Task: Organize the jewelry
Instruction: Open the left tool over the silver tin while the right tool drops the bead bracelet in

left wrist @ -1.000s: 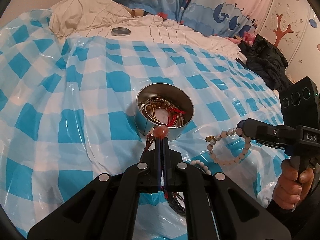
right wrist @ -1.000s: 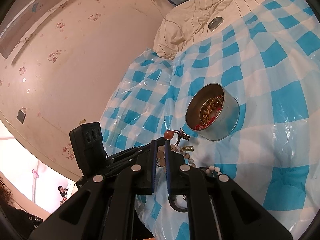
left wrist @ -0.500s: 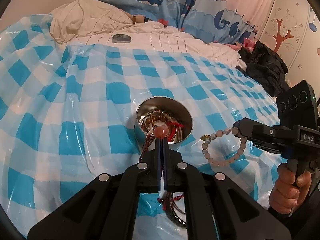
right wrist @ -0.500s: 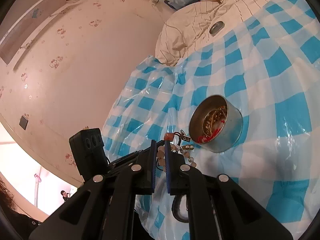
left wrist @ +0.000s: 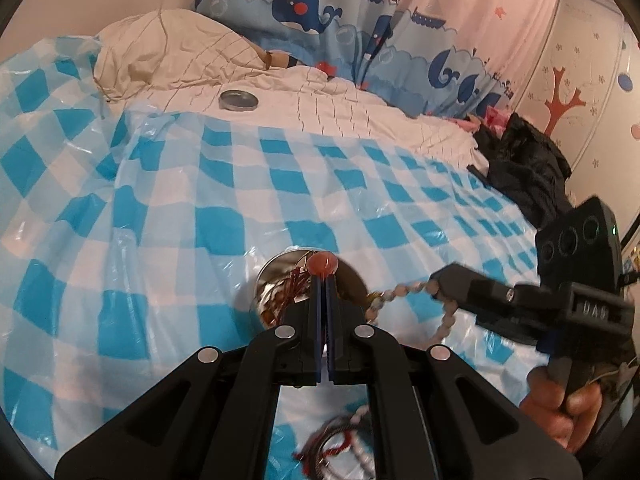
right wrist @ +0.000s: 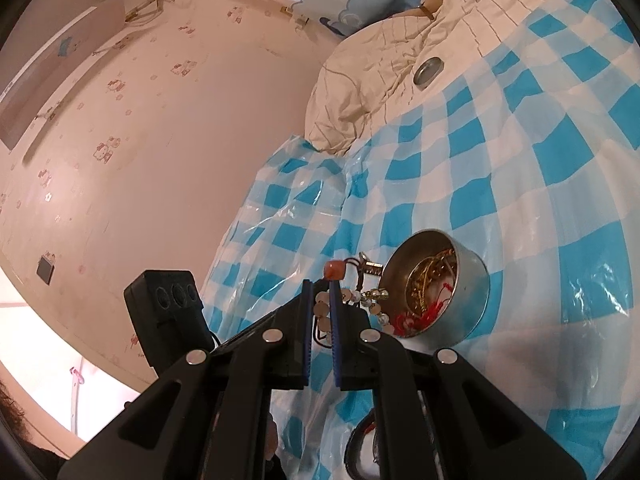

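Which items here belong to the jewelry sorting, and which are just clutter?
Job: round tin; orange-bead cord in left claw; pale bead bracelet in right claw; loose bracelets on the checked sheet.
Clutter: tin lid; black clothes; whale curtain.

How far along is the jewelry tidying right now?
Partly done: the round metal tin already holds gold chains and red cord. In hand: the left tongs grip an orange-bead cord over the tin; the right tongs grip a pale beaded bracelet. Left: a red-and-white braided bracelet on the checkered sheet.
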`<act>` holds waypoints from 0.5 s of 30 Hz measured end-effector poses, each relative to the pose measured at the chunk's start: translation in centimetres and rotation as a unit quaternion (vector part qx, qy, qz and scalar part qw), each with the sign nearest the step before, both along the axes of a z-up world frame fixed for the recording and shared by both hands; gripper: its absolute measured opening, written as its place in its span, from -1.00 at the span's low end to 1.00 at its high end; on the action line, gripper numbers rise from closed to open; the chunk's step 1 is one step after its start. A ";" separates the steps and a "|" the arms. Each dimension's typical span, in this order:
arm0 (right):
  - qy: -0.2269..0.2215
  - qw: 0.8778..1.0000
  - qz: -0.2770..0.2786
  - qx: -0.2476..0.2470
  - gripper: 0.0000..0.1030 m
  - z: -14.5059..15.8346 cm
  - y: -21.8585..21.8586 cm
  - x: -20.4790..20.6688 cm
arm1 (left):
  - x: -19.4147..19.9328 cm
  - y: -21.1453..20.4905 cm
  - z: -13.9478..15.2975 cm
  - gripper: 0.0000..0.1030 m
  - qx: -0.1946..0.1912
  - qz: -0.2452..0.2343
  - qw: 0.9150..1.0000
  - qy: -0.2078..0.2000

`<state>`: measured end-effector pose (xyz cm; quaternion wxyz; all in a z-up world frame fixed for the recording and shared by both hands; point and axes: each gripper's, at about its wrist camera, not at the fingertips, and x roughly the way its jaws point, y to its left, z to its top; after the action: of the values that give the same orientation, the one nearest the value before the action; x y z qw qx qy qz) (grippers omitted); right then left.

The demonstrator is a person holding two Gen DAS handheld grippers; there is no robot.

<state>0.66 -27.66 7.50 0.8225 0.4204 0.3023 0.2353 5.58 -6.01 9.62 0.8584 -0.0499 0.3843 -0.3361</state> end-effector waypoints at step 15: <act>0.015 1.000 -0.013 0.015 -0.83 -1.3 -0.1 2.6 | 3.0 1.3 -2.6 0.00 -0.036 0.078 0.995 0.053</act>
<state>3.29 -27.77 6.17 0.8146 0.4397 0.3057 0.2228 8.60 -4.68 7.01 0.8582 -0.1281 0.4118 -0.2784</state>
